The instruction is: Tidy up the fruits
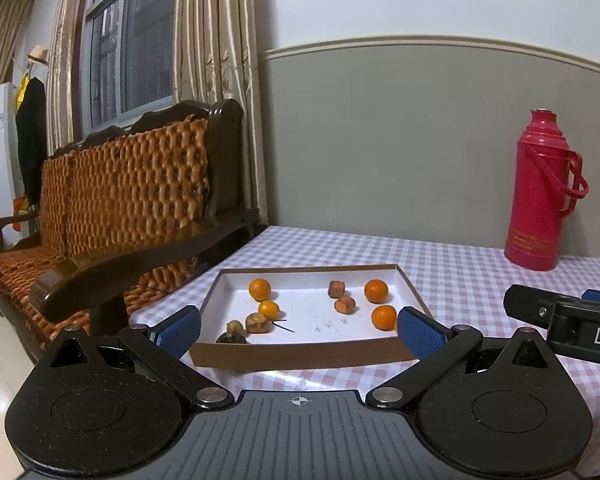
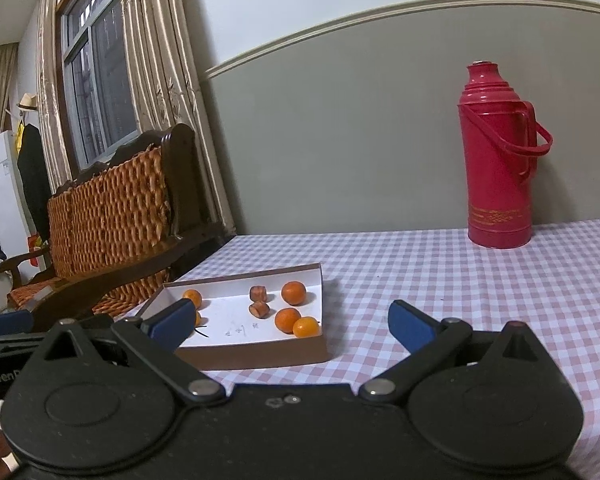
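A shallow brown box [image 1: 300,354] with a white inside sits near the table's left edge; it also shows in the right wrist view [image 2: 256,354]. In it lie several small oranges [image 1: 376,291] [image 2: 293,293] and several brown fruits [image 1: 345,304] [image 2: 259,308]. My left gripper [image 1: 298,328] is open and empty, just in front of the box's near wall. My right gripper [image 2: 292,320] is open and empty, to the right of the left one, with its left finger over the box's near corner. The right gripper's body shows in the left wrist view [image 1: 568,320].
A tall red thermos [image 1: 540,192] [image 2: 500,156] stands at the back right by the grey wall. The table has a pink checked cloth [image 2: 460,280]. A wooden sofa [image 1: 120,208] with a woven cushion stands close to the table's left edge.
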### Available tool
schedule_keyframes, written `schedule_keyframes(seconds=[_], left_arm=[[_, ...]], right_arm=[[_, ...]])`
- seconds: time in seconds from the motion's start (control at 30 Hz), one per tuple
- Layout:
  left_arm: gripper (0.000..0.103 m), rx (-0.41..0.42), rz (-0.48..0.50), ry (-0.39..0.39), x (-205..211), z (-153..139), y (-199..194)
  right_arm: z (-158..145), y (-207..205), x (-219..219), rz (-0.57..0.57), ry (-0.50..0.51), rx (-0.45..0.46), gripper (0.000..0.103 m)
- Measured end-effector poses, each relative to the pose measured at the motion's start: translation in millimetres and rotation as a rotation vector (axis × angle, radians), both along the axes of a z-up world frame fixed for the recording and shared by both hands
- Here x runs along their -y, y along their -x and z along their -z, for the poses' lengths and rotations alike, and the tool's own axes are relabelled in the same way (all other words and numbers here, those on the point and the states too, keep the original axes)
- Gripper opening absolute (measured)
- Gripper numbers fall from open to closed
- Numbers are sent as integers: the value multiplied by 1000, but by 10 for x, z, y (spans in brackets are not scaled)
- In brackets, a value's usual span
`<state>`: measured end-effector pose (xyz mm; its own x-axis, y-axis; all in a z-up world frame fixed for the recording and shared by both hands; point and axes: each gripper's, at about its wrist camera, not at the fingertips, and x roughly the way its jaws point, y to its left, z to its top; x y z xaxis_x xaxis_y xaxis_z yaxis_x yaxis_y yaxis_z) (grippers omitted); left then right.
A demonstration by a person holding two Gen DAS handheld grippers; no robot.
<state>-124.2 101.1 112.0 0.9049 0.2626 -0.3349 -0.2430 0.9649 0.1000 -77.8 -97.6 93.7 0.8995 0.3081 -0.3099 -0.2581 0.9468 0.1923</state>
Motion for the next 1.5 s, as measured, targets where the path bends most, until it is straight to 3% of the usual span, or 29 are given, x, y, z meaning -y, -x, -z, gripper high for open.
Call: schedule_keyframes(seconds=[0.5, 1.5], left_arm=[[103, 1, -5, -1, -47, 9, -9], [103, -8, 1, 9, -35, 78, -14]], right_arm=[[41, -28, -40, 20, 47, -10, 97], [58, -55, -64, 15, 42, -20, 97]])
